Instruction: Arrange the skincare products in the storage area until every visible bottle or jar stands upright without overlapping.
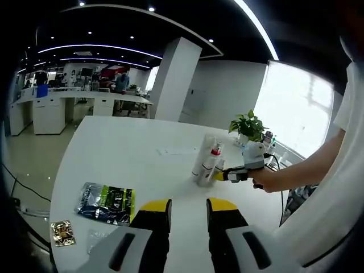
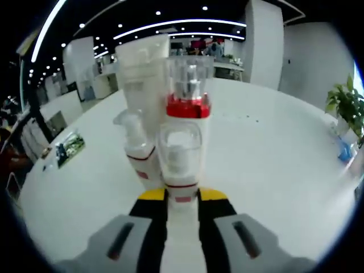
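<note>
The right gripper [image 2: 182, 199] has its jaws closed on a small clear-capped bottle [image 2: 181, 156], held upright just before the tall tube [image 2: 142, 74] to join the standing cluster on the worktop [image 2: 273, 170], while the left gripper [image 1: 189, 206] waits open and empty.

Bottles [image 1: 206, 162] upright, clustered mid-table [image 1: 114, 153]; packets [image 1: 106, 203] well apart at edge.
</note>
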The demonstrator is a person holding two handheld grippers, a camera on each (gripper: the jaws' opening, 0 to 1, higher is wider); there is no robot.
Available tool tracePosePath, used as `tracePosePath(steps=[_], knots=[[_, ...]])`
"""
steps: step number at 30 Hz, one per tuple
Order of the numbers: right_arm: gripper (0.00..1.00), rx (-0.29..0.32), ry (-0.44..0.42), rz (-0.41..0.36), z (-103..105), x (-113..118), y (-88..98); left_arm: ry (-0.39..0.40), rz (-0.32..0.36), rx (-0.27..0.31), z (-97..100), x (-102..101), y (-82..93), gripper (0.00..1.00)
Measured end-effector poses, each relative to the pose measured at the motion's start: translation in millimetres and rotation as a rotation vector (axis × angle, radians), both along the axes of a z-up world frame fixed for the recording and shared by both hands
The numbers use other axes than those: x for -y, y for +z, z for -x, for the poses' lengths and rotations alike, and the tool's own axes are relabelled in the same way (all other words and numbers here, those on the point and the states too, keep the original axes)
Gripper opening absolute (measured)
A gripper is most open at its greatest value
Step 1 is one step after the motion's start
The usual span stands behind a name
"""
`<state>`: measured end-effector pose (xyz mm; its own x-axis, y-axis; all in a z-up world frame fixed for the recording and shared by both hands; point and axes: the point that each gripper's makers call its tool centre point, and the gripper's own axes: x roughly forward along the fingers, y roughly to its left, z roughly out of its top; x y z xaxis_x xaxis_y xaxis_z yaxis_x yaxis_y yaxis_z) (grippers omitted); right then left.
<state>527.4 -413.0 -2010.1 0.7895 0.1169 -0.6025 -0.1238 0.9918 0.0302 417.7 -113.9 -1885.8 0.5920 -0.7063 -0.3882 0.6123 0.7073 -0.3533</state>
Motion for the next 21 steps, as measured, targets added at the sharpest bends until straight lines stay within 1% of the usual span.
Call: tracePosePath(steps=[5, 8, 9, 11, 14, 15, 18, 21], knots=[[0.19, 0.002, -0.025, -0.007, -4.6, -0.1, 0.2, 0.012, -0.004, -0.001, -1.0, -6.0, 0.5, 0.25], [0.29, -0.023, -0.053, -0.033, -2.7, 0.8, -5.8, 0.013, -0.007, -0.002, -1.2, -7.2, 0.0, 0.25], [0.30, -0.032, -0.053, -0.028, -0.3, 1.4, -7.6, 0.012, -0.007, -0.003, -1.3, -7.6, -0.1, 0.25], [0.27, -0.034, -0.045, -0.029, 1.8, 0.9, -8.1, 0.012, -0.010, -0.003, -1.7, -7.7, -0.3, 0.25], [0.26, -0.035, -0.031, -0.028, 6.0, 1.5, -7.2, 0.008, -0.006, -0.004, -2.8, -5.3, 0.1, 0.25], [0.24, -0.033, -0.021, -0.027, 6.6, 2.1, -6.9, 0.001, -0.008, -0.003, -3.0, -3.1, -0.6, 0.25], [0.19, -0.028, 0.001, -0.022, 6.7, 1.3, -4.3, -0.008, -0.007, -0.004, -2.5, 0.5, -0.6, 0.25], [0.17, -0.022, 0.002, -0.030, 5.9, 0.6, -2.3, -0.015, -0.003, -0.007, -2.6, 2.8, -1.5, 0.25]])
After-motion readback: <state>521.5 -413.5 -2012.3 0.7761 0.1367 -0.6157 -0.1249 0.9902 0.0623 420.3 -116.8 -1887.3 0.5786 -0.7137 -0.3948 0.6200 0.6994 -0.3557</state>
